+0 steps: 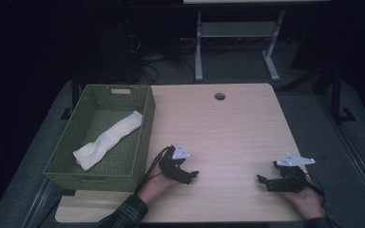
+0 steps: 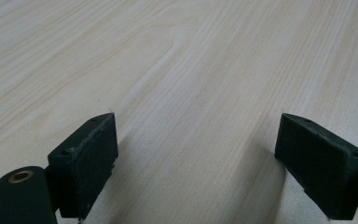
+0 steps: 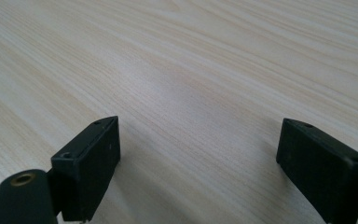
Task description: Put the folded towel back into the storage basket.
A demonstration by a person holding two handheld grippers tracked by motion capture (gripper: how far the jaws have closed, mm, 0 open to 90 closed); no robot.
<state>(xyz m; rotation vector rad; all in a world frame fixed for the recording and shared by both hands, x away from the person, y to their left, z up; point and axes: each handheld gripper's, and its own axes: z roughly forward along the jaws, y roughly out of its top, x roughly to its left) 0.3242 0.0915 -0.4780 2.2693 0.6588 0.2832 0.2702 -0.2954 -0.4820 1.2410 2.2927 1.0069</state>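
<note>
1. While both hands rest low at the near edge of the table (image 1: 237, 123), the left gripper (image 1: 188, 175) and the right gripper (image 1: 262, 181) sit well apart, each with its jaws spread wide and nothing between them — a waiting pose, by my reading, with bare wood under each.
2. Since the left gripper lies just beside the green woven basket (image 1: 142, 142), it seems the likelier one to reach in.
3. Inside that basket lies a white cloth (image 1: 107, 139), stretched diagonally from the near left toward the far right wall.
4. It looks soft and loosely rolled or folded — rumpled at the near end, smoother at the far one — so it should pinch easily.
</note>
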